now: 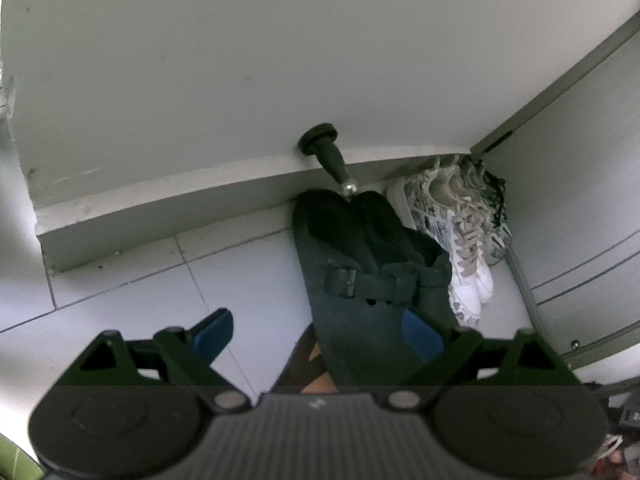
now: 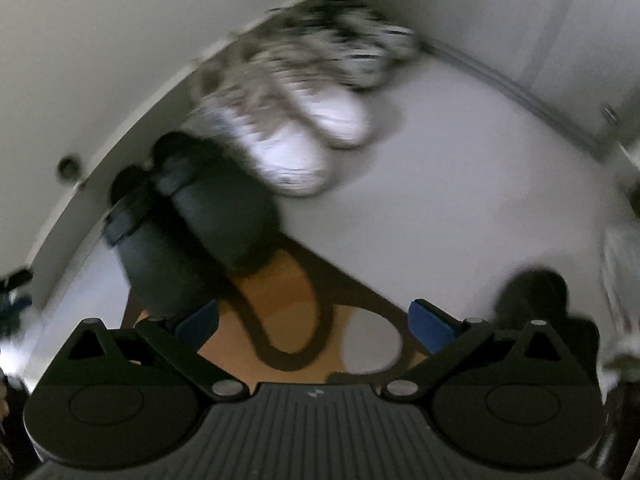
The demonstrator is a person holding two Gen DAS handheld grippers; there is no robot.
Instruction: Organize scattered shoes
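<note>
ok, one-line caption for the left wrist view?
Open left tool over black buckled clogs lined up beside white patterned sneakers at the baseboard, under a doorstop.

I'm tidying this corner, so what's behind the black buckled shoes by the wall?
Behind the black buckled shoes stand the wall's baseboard and a black door stopper fixed to it, its metal tip right above their heels. The floor strip behind the heels is covered.
</note>
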